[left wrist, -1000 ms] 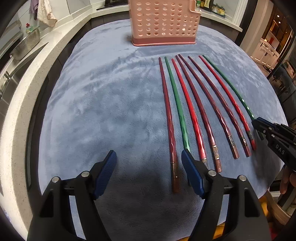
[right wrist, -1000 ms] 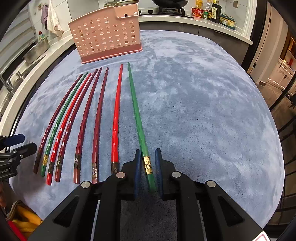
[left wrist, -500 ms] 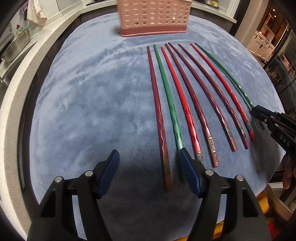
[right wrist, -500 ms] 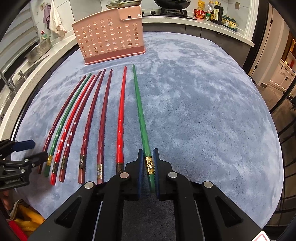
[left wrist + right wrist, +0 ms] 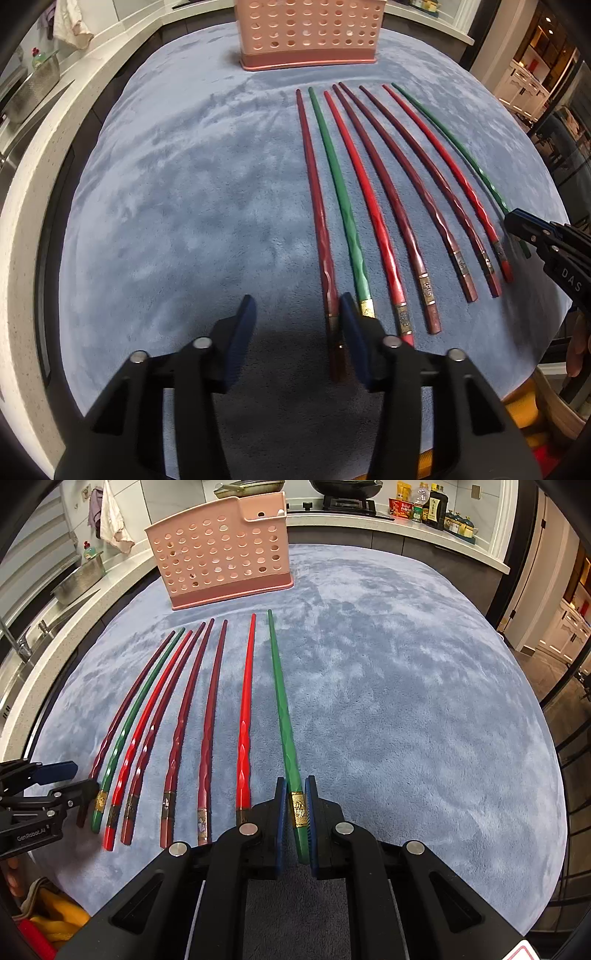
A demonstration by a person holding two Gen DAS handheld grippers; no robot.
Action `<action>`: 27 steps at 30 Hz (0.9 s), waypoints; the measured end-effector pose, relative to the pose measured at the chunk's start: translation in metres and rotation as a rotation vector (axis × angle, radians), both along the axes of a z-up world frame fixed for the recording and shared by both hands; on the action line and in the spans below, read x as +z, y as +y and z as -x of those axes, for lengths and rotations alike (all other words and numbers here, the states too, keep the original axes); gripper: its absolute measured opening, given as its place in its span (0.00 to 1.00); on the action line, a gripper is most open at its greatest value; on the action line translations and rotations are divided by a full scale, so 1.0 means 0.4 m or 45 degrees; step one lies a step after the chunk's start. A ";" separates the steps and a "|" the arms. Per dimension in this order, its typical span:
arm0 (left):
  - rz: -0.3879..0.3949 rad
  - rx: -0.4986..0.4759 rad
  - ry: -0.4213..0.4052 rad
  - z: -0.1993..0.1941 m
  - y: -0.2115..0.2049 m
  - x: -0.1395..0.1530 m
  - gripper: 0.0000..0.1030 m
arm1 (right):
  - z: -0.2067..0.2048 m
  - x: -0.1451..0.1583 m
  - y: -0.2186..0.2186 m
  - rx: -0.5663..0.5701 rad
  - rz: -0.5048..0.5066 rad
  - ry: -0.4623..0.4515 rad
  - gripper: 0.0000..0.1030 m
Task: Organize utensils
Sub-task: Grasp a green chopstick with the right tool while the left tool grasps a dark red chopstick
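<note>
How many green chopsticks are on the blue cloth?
2. One green chopstick is at the right end of the row, between the right hand-held gripper's fingers. The other green chopstick lies second from the left.

I'm easing the left gripper [image 5: 295,325] rightward, its jaws narrowing; the leftmost dark red chopstick [image 5: 320,229] is now coming between the fingers. My right gripper [image 5: 295,812] is closing tighter on the green chopstick [image 5: 282,709].

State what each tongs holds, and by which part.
Right tongs grip the rightmost green chopstick at its gold-banded thick end. Left tongs hold nothing.
</note>
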State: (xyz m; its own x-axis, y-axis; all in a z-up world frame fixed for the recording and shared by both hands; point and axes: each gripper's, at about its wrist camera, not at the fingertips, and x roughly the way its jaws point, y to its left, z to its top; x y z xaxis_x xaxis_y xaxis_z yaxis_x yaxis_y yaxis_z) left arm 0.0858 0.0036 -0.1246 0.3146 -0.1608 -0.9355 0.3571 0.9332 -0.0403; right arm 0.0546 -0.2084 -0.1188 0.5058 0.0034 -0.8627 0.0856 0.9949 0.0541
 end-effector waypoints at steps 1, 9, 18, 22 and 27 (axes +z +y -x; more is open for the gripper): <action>-0.001 -0.003 -0.002 0.000 -0.001 0.000 0.40 | -0.001 -0.001 0.001 0.000 0.000 0.000 0.09; 0.000 -0.029 -0.010 0.005 -0.011 0.002 0.23 | -0.002 -0.002 0.001 0.002 0.000 0.000 0.08; 0.020 -0.022 -0.014 0.004 -0.006 0.009 0.07 | -0.002 0.003 0.000 -0.002 -0.005 -0.005 0.08; 0.026 -0.017 -0.029 0.004 -0.004 0.018 0.07 | 0.000 0.010 -0.003 -0.003 -0.008 -0.017 0.08; 0.037 -0.006 -0.055 0.002 0.003 0.038 0.07 | 0.004 0.022 -0.012 -0.011 -0.013 -0.034 0.08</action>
